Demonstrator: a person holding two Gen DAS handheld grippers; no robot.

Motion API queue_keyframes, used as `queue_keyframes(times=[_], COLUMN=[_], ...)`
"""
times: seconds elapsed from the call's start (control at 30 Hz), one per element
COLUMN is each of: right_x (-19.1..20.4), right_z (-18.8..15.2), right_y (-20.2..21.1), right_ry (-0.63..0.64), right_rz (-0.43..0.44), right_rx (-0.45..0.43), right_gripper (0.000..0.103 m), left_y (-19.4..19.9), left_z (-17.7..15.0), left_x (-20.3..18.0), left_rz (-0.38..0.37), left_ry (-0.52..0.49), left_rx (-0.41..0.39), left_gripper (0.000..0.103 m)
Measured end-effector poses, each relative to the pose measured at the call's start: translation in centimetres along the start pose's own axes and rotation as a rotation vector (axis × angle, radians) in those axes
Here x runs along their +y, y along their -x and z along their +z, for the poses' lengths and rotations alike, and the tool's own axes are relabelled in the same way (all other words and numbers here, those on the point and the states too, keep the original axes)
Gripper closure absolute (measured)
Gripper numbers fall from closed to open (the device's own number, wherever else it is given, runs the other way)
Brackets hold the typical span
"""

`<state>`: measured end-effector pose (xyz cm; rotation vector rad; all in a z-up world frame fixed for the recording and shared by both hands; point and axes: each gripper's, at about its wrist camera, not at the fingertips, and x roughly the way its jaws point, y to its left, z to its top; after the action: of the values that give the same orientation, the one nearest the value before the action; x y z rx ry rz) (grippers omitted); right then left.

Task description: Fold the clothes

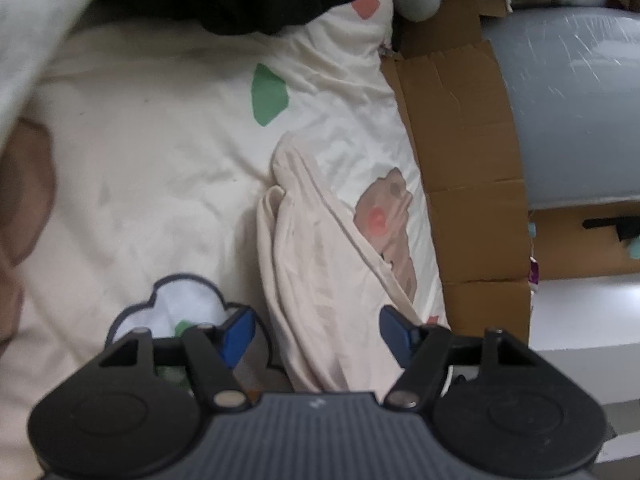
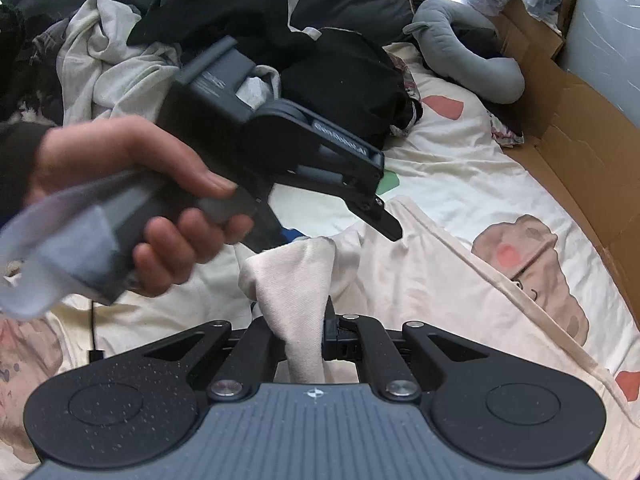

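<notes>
A pale cream garment [image 1: 316, 272] lies bunched in a long strip on the patterned bed sheet [image 1: 160, 152]. My left gripper [image 1: 316, 332] is open, its blue-padded fingers either side of the garment's near end. In the right wrist view the same garment [image 2: 420, 276] spreads over the bed, and my right gripper [image 2: 304, 332] is shut on a raised fold of it [image 2: 296, 280]. The left gripper, held by a hand [image 2: 132, 200], hovers just beyond that fold, pointing down at the cloth.
A heap of dark and white clothes [image 2: 240, 20] fills the back of the bed. A grey plush toy [image 2: 468, 52] lies at the back right. Flattened cardboard [image 1: 468, 152] and a grey wall [image 1: 572, 112] line the bed's right edge.
</notes>
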<state>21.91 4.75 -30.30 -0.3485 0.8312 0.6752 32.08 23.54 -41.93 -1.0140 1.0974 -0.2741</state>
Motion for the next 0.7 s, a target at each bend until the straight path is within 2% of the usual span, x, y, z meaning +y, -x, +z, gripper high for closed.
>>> queue_keyframes(times=[0.07,0.13,0.3,0.37,0.4,0.5,0.6,0.7], right_x=[-0.2,-0.4,-0.7,-0.9,-1.1,-1.4,-1.9,-2.3], right_z=[0.0,0.0,0.1,0.1,0.1,0.2,0.2,0.1], right_y=[0.1,0.3,0.4,0.5,0.6,0.9,1.0,1.4], right_ry=[-0.010,-0.020,-0.020,-0.031,-0.034,-0.042,-0.066,-0.091], right_rz=[0.002,0.005,0.003,0.002,0.002,0.001,0.002,0.000], right_rx=[-0.002,-0.005,-0.008,-0.007,-0.008,-0.012,-0.018,-0.030], right_gripper=[0.102,0.103,0.103,0.102,0.103,0.103,0.103,0.103], left_y=[-0.6,-1.3,-2.7,-3.1,-3.2,-3.5,-3.7,-3.5], left_z=[0.4,1.1,3.1,3.8,3.9,4.1,4.1,4.1], left_x=[0.1,0.2,0.7,1.1,1.3,1.5,1.3,0.7], left_rz=[-0.010,-0.024,-0.017,-0.012,-0.011,-0.014,-0.009,-0.007], left_ry=[-0.019,-0.024,-0.019,0.003,0.008,0.018,0.017,0.017], left_rx=[-0.015,-0.016,-0.058,-0.067,-0.071,-0.079,-0.085,-0.093], left_gripper=[0.037,0.048,0.058,0.069,0.074,0.078,0.090,0.094])
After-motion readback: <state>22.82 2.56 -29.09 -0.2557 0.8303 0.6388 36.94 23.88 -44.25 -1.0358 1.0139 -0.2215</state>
